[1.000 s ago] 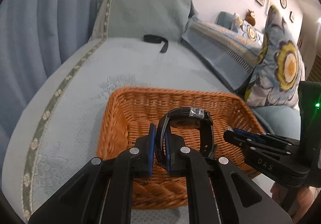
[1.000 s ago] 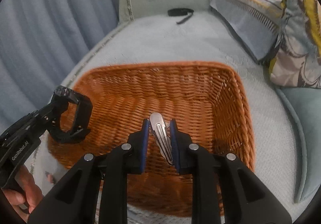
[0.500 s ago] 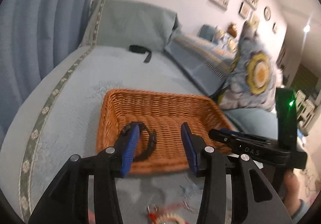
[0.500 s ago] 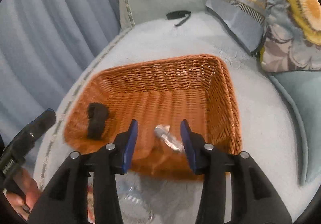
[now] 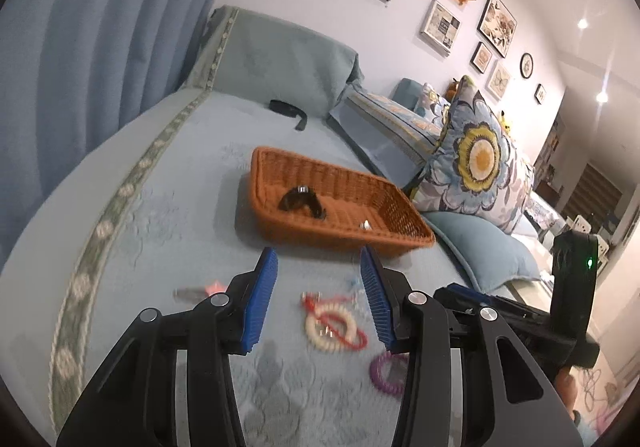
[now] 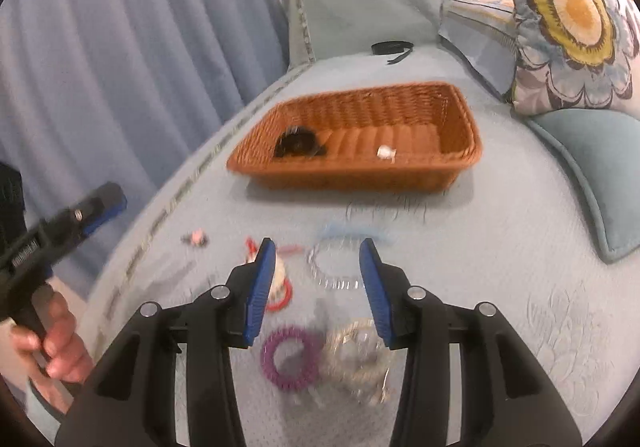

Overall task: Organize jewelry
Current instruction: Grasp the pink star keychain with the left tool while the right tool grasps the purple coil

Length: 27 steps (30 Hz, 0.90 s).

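An orange wicker basket (image 5: 404, 238) (image 6: 460, 163) sits on the blue bedspread. A black watch (image 5: 302, 201) (image 6: 296, 143) and a silver hair clip (image 5: 365, 225) (image 6: 386, 153) lie inside it. My left gripper (image 5: 318, 297) is open and empty, above a cream and red bracelet (image 5: 332, 327). My right gripper (image 6: 318, 283) is open and empty, above a clear spiral hair tie (image 6: 332, 267). A purple spiral hair tie (image 5: 386, 373) (image 6: 290, 363) and a pale bracelet (image 6: 360, 361) lie nearer to me.
A small pink clip (image 6: 196, 238) (image 5: 200, 290) lies left of the pile. A black strap (image 5: 286, 109) (image 6: 392, 47) lies at the bed's far end. Floral pillows (image 5: 480, 163) (image 6: 572, 23) and a teal cushion (image 6: 600, 167) line the right side. Blue curtains (image 6: 120, 47) hang left.
Both grippers opened and dropped the watch and the hair clip into the basket. Both then pulled back toward me, so the loose jewelry in front of the basket came into view.
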Each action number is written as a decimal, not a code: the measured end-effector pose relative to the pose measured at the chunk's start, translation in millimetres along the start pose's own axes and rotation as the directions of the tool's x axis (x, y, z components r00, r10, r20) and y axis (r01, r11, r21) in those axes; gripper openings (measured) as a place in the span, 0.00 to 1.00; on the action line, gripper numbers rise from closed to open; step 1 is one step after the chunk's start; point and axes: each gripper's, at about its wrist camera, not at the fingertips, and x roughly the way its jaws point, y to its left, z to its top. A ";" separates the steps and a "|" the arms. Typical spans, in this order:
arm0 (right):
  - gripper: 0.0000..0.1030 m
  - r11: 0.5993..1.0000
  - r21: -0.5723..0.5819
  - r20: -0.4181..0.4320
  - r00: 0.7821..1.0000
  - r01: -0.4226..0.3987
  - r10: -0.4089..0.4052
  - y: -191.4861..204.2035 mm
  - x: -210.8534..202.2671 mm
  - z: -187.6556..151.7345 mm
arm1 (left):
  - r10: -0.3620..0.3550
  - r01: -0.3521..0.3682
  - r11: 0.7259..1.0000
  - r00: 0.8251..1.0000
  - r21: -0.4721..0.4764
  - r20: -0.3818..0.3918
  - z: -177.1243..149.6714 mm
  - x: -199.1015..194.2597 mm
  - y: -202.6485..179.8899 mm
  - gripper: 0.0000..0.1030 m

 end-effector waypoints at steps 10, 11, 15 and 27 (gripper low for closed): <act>0.34 1.000 -0.031 -0.073 0.997 0.005 -0.008 -1.2 23.4 -27.2 | -0.017 0.015 1.000 0.991 -0.016 -0.134 -32.2 42.1 9.9 0.39; 0.34 0.999 -0.032 -0.077 0.997 0.005 -0.007 -2.5 24.0 -29.1 | -0.017 0.016 1.000 0.989 -0.014 -0.145 -34.8 45.6 8.9 0.39; 0.32 0.999 -0.034 -0.083 0.997 -0.003 0.000 -2.9 23.7 -29.8 | 0.023 -0.020 1.000 0.985 0.020 -0.172 -40.9 52.3 5.8 0.39; 0.32 0.999 -0.052 -0.126 0.992 -0.012 0.005 3.2 30.0 -39.7 | 0.170 -0.194 0.973 0.968 -0.123 -0.186 -5.5 44.2 91.4 0.39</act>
